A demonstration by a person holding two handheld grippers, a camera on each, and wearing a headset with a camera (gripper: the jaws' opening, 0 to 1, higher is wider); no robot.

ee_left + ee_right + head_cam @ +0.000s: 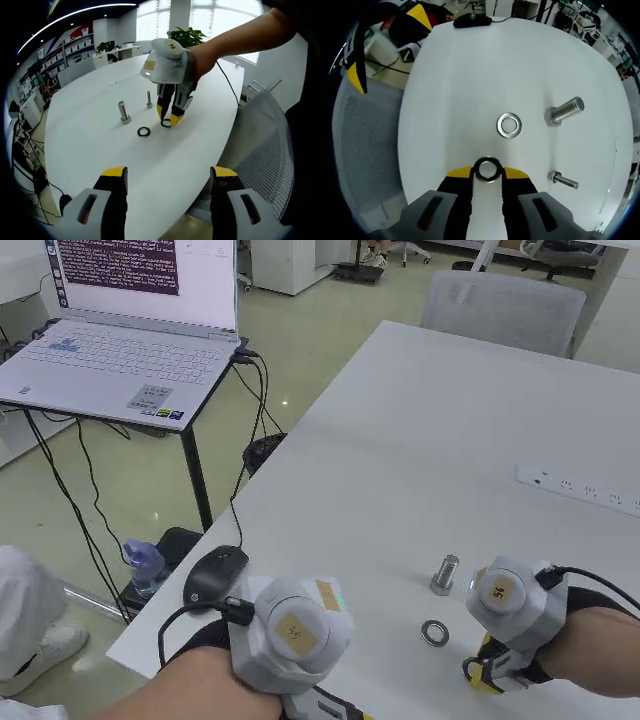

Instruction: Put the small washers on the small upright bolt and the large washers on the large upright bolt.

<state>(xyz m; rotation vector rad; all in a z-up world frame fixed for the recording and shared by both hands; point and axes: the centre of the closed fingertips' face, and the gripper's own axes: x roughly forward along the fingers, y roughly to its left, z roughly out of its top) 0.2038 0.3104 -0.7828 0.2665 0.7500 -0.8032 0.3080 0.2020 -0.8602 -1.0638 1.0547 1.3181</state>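
**Q:** Bolts, how many?
**A:** Two, both upright on the bench [400, 440]. One large bolt [564, 110] and one small bolt [563, 180], near each other but not touching.

**Q:** Washers?
**A:** Two counted. The held washer [487, 169] sits between the yellow-tipped fingers [459, 173] of my right gripper [487, 176], which are drawn in narrow on its rim. It is low, right at the bench surface, and I cannot tell whether it is lifted clear. The loose washer [510, 125] lies flat on the bench ahead of those fingers and beside the large bolt, not touching it. Neither bolt has a washer on it. I cannot tell from here whether either washer is small or large.

**Q:** Left side?
**A:** My left gripper [169, 175] is near the bench edge. Its fingers [114, 176] are spread wide with nothing between them. It points across the bench at the right gripper and both bolts, well apart from all of them.

**Q:** Anything else?
**A:** One black mouse [215, 575] at the bench corner, close to my left gripper. One open laptop [120, 350] on a separate stand off to the left.
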